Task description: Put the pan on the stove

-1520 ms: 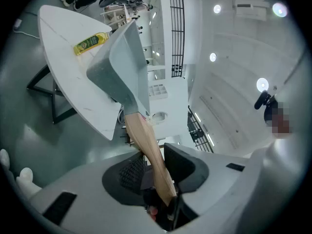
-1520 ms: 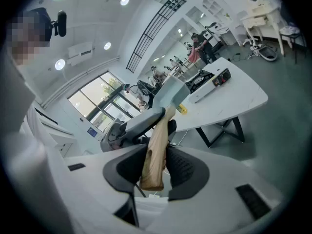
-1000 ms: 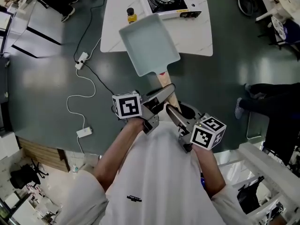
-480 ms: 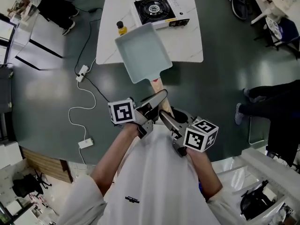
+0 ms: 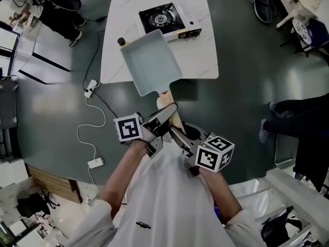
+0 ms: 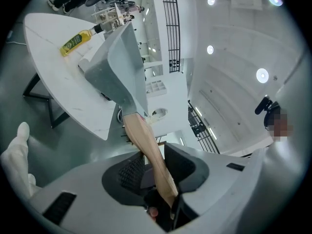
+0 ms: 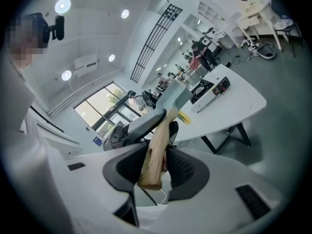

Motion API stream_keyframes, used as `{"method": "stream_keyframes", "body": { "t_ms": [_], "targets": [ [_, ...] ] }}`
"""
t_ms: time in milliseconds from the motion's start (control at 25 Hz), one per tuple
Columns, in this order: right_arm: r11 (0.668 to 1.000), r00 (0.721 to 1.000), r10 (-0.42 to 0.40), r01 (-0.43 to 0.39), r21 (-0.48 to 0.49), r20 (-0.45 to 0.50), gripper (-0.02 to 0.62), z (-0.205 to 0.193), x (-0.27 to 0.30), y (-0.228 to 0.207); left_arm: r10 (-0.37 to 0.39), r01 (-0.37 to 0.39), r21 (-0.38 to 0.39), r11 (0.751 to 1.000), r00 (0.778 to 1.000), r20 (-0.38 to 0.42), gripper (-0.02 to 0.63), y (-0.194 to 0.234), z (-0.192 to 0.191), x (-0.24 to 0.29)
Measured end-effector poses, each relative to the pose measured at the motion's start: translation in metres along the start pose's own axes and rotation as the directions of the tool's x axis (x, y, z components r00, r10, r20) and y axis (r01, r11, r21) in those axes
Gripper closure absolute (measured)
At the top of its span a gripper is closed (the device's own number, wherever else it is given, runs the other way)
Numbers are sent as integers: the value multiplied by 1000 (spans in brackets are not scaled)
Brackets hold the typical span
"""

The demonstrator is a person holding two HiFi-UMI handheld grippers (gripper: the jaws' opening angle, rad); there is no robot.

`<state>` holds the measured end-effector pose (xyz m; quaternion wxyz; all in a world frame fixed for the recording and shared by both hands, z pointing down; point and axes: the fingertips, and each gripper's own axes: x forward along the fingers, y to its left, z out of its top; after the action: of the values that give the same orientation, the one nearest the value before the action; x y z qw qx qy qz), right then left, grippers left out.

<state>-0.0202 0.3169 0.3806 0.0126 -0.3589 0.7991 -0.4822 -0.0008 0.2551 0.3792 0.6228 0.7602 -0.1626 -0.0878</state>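
A pale blue rectangular pan [image 5: 150, 62] with a wooden handle [image 5: 167, 106] is held in the air, over the near edge of the white table [image 5: 205, 60]. My left gripper [image 5: 160, 122] is shut on the handle and my right gripper [image 5: 179, 139] is shut on the handle's end. In the left gripper view the handle [image 6: 152, 155] runs between the pads up to the pan [image 6: 119, 65]. In the right gripper view the handle [image 7: 155, 155] sits between the pads. The portable gas stove [image 5: 167, 18] stands on the far part of the table, beyond the pan.
A yellow oil bottle [image 5: 122, 41] stands on the table left of the stove. A cable with a power strip [image 5: 89, 81] trails across the dark floor at the left. A person's dark-clothed legs [image 5: 295, 112] are at the right. Table legs [image 7: 234, 126] show under the tabletop.
The table and stove have come nearer in the head view and the pan has moved with me toward them. Both grippers keep the same hold on the handle.
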Motion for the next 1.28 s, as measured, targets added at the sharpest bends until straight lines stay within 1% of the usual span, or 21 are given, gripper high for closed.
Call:
{"method": "stream_keyframes", "body": {
  "t_ms": [80, 240, 600, 680, 760, 880, 960, 1040, 1160, 1280],
  "targets": [
    [1000, 1000, -3, 3, 2, -7, 465, 10, 7, -9, 1, -1, 0, 1000, 1000, -5, 480, 6, 11, 9],
    [1000, 1000, -15, 15, -5, -10, 465, 43, 30, -29, -18, 18, -13, 1000, 1000, -5, 480, 17, 49, 31],
    [999, 999, -41, 41, 7, -1, 466, 136, 99, -62, -32, 31, -26, 999, 999, -28, 480, 36, 159, 77],
    [999, 999, -46, 46, 16, 1, 466, 155, 117, -72, -24, 23, -26, 999, 999, -41, 480, 44, 183, 87],
    [998, 999, -49, 48, 36, 1, 466, 172, 134, -79, 0, -1, -29, 1000, 998, -58, 480, 56, 205, 93],
    [998, 999, -47, 47, 50, 4, 466, 196, 155, -89, 13, -15, -36, 999, 998, -60, 480, 65, 235, 103],
    [998, 999, -51, 51, 47, 1, 466, 208, 164, -98, 13, -15, -33, 999, 998, -58, 480, 70, 249, 113],
    [997, 999, -51, 51, 57, -13, 466, 214, 167, -107, 21, -23, -44, 999, 998, -52, 480, 76, 255, 121],
    [998, 999, -40, 42, 36, -32, 466, 229, 173, -121, 35, -36, -42, 998, 999, -35, 480, 85, 269, 134],
    [999, 998, -19, 21, 34, -61, 466, 234, 171, -128, 23, -23, -67, 998, 1000, -11, 480, 86, 271, 141]
  ]
}}
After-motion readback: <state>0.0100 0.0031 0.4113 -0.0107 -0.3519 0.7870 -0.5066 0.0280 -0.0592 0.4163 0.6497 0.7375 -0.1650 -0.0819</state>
